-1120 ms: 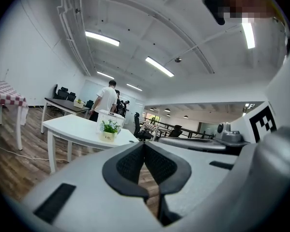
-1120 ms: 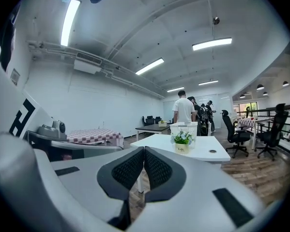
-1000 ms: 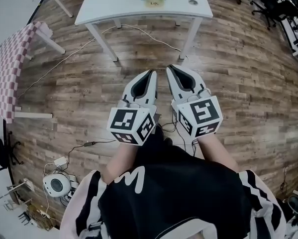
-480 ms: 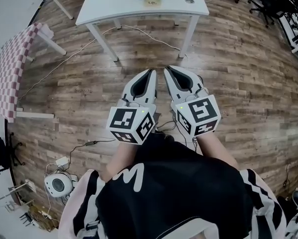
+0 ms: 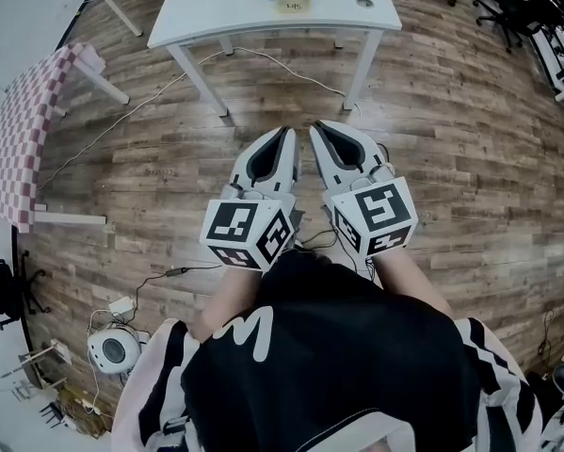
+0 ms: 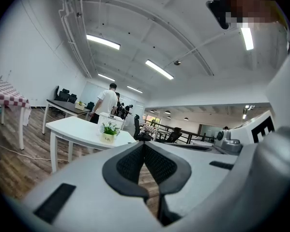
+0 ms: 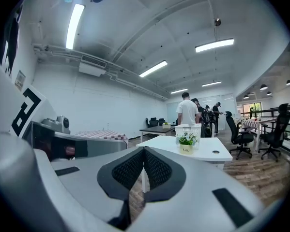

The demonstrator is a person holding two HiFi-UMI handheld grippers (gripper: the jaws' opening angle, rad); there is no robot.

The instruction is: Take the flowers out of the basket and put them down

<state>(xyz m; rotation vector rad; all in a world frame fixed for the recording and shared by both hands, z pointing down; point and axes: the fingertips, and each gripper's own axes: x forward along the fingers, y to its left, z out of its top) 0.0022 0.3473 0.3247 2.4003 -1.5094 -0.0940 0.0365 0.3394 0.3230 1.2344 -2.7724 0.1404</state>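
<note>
White table: at twelve o'clock in the head view, well apart from both grippers; left gripper and right gripper: side by side over the wood floor, each with jaws pressed together on nothing; white basket: latticed, on the table just behind the flowers; flowers: small green-and-white sprig in a cream pot, seemingly before the basket rather than in it; likely light, foliage soft and crushable, pot stiff, perhaps slick; best taken across the pot's sides.
</note>
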